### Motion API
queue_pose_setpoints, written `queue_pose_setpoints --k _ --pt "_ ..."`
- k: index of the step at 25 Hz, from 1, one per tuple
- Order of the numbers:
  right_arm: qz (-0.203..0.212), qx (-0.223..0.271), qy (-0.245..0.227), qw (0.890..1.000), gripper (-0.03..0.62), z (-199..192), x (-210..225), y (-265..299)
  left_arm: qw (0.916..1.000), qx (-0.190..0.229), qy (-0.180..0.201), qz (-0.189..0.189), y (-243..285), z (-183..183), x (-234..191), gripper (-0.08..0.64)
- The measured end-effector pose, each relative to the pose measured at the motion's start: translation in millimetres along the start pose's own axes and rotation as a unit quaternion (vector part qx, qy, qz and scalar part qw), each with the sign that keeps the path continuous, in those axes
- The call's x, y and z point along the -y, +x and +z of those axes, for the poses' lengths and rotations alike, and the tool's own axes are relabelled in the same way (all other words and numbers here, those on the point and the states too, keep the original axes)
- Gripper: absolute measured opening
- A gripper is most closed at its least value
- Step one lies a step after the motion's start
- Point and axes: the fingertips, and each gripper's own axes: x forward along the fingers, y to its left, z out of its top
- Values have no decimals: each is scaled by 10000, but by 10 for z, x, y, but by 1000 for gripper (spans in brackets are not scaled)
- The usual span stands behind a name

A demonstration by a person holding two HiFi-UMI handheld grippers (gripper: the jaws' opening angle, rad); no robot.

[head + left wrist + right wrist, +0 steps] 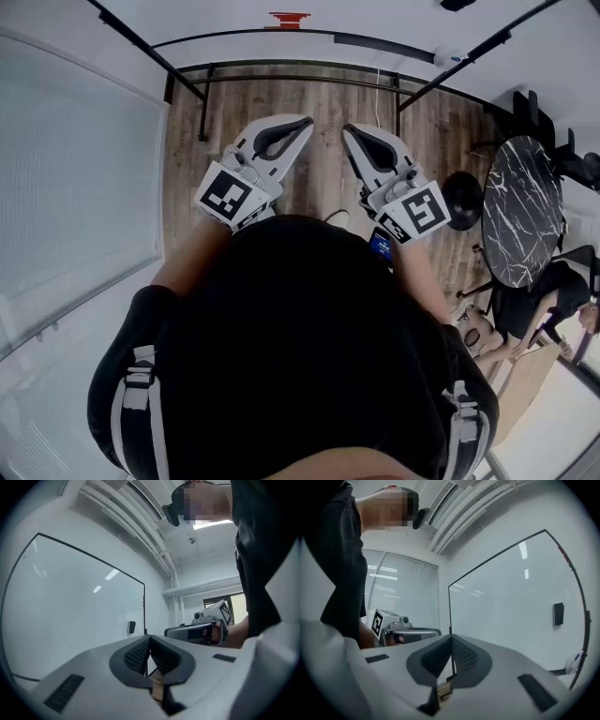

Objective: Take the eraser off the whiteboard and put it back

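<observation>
The eraser is a small black block stuck on the whiteboard, near its right edge in the left gripper view. In the right gripper view the eraser sits at the far right of the whiteboard. Both grippers are held level in front of the person's body, well short of the board. My left gripper is shut with nothing between its pads. My right gripper is also shut and empty. In the head view the left gripper and right gripper point side by side toward the board's stand.
A round black marble table with dark chairs stands to the right, and a person sits beside it. Window blinds lie beyond the board's left edge. A white wall runs along the left. The floor is wood.
</observation>
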Motion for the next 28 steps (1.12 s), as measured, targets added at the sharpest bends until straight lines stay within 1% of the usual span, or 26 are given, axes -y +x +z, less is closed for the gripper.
queue_pose_setpoints --k 6,12,17,22,28 --pt "-170 44 3 9998 -8 -33 190 -122 10000 15 25 1 105 -42 73 3" --pt "-212 98 -168 9996 -8 -74 266 -290 10000 7 -9 -41 249 -55 182 3" --pt "-283 34 64 9996 -8 -231 453 -640 9998 -92 -188 -19 489 -165 424 3" --pt "-353 137 209 9991 -8 -250 698 -967 9997 -153 -167 -11 804 -194 638 3" --pt "-370 166 124 9991 -8 -279 891 -1344 9997 -186 -147 1 1094 -188 932 3"
